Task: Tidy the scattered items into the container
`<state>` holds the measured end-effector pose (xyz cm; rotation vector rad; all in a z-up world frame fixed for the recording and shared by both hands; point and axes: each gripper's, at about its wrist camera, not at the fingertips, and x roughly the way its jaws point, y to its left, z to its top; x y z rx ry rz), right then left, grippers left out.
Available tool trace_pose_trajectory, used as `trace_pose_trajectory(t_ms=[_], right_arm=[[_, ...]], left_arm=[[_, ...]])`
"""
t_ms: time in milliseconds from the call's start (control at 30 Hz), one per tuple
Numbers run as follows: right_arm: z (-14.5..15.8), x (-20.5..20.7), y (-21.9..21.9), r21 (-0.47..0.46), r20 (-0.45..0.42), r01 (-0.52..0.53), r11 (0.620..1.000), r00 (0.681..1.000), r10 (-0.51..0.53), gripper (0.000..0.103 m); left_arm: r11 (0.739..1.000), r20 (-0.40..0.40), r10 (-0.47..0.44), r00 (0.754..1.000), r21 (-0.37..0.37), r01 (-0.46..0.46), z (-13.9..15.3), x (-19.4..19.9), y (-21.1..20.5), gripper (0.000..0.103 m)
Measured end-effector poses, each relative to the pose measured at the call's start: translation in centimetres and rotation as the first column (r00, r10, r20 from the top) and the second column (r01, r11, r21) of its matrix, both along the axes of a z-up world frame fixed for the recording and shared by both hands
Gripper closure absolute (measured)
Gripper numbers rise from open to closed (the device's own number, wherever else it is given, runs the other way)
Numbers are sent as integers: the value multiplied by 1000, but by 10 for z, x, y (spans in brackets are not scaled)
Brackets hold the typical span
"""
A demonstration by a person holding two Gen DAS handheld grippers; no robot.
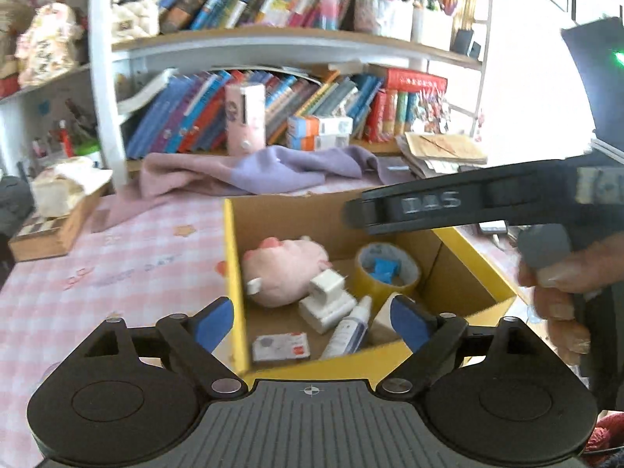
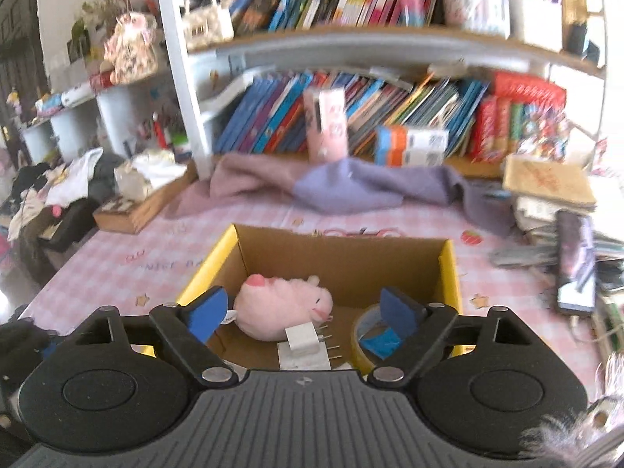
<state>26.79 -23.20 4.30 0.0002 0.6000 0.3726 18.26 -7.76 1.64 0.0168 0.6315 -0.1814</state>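
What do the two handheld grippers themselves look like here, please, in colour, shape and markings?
Both look alike: the left gripper and right gripper have blue pads on black linkage arms with silver pivot pins, round black housings either side, and a ribbed grey centre plate bearing a small target mark. Seen from the left wrist view, the right gripper's black body carries raised lettering, blurred, and a bare hand grips its grey handle.
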Motion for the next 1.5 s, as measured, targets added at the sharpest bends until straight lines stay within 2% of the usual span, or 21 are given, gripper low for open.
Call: trace_pose_trajectory(t_ms=[200,367,567,867,1233,1500], right_arm=[[3,-55,20,1,56,35,999,998,-35,15],[-2,-103,39,9,64,66,998,996,-67,12],[-15,-158,58,-20,50,97,995,994,-96,11],[-29,-224,82,-52,36,98,994,995,-97,9],[-32,-259,86,-58,14,114,992,993,-114,5],[-28,-269,86,-67,26,128,990,992,-126,0]], left_arm=[[998,38,65,997,-8,-65,9,-47,40,11],[992,57,121,991,-29,-119,9,-85,73,11],[985,52,165,985,-60,-162,5,-127,105,7],[987,3,160,987,-20,-160,-8,-173,121,6],[987,-53,158,986,-13,-159,-17,-198,127,2],[985,-48,172,984,11,-172,-17,-204,126,0]])
